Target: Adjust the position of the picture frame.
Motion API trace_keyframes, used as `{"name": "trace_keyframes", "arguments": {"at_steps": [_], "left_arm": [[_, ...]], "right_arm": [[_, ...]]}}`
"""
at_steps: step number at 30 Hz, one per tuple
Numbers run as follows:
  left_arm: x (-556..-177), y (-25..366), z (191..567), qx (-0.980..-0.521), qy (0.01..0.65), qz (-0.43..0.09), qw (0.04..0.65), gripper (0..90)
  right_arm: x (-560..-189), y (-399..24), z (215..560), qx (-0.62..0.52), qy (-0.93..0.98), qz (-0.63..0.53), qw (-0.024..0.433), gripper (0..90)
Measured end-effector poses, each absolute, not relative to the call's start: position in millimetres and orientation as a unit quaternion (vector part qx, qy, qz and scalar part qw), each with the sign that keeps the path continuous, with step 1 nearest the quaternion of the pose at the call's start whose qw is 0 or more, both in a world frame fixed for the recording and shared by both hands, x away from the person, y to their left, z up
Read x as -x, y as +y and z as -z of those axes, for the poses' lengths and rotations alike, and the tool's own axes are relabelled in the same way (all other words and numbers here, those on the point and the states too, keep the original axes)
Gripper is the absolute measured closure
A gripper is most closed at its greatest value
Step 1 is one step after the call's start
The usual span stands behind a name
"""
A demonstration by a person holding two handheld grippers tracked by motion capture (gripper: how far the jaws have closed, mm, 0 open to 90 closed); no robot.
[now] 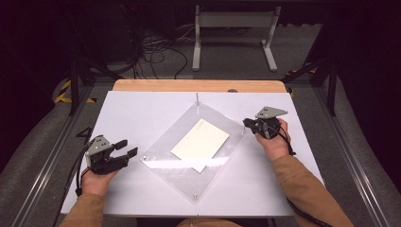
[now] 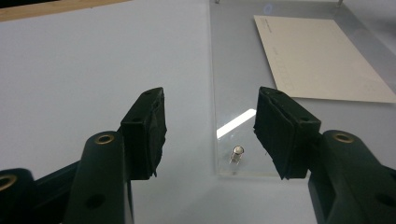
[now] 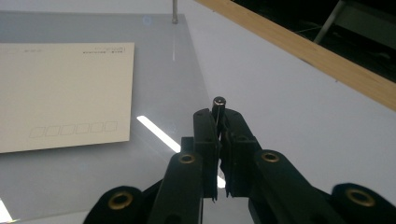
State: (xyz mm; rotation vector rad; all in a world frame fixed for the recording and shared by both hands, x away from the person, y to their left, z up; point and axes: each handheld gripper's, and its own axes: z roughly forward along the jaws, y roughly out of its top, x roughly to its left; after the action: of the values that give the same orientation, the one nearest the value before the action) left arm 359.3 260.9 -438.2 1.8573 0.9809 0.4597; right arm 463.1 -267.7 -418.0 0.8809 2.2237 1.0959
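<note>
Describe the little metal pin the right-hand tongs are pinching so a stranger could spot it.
On the white table lies a clear acrylic sheet with a cream card on it. A metal pin stands at each corner; this one, nearest the right tongs, is clamped between their jaws.

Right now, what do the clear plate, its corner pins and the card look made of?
Plate: likely acrylic, possibly glass; see-through, glossy, mirrors a light strip. Pins: small metal cylinders, shiny silver tops; the right gripper is shut on one. Card: matte cream paper or cardstock, faint printed boxes, no glare.
</note>
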Motion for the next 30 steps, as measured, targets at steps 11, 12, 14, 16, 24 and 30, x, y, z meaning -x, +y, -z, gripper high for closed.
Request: {"name": "trace_keyframes", "arguments": {"at_steps": [11,12,14,16,24,30], "left_arm": [[-358.6,264.2,441.3,-0.761,0.409,-0.194,0.465,44.0],[-358.7,264.4,441.9,-0.761,0.411,-0.194,0.464,44.6],[-358.1,264.2,442.6,-0.761,0.415,-0.188,0.462,46.3],[-357.0,264.9,442.3,-0.765,0.411,-0.186,0.459,48.6],[-355.5,258.8,442.3,-0.783,0.389,-0.162,0.458,50.3],[-361.0,245.6,446.4,-0.813,0.369,-0.143,0.427,51.2]], "right_arm": [[-514.4,-245.5,411.2,-0.313,0.823,-0.399,0.256,84.9],[-521.2,-242.4,412.7,-0.313,0.825,-0.395,0.256,84.7],[-529.2,-238.1,415.9,-0.313,0.829,-0.386,0.257,84.5],[-535.8,-234.8,421.3,-0.317,0.831,-0.377,0.257,84.1],[-531.9,-244.7,423.4,-0.338,0.81,-0.41,0.249,72.6],[-515.8,-258.4,416.7,-0.346,0.807,-0.413,0.243,69.3]]}}
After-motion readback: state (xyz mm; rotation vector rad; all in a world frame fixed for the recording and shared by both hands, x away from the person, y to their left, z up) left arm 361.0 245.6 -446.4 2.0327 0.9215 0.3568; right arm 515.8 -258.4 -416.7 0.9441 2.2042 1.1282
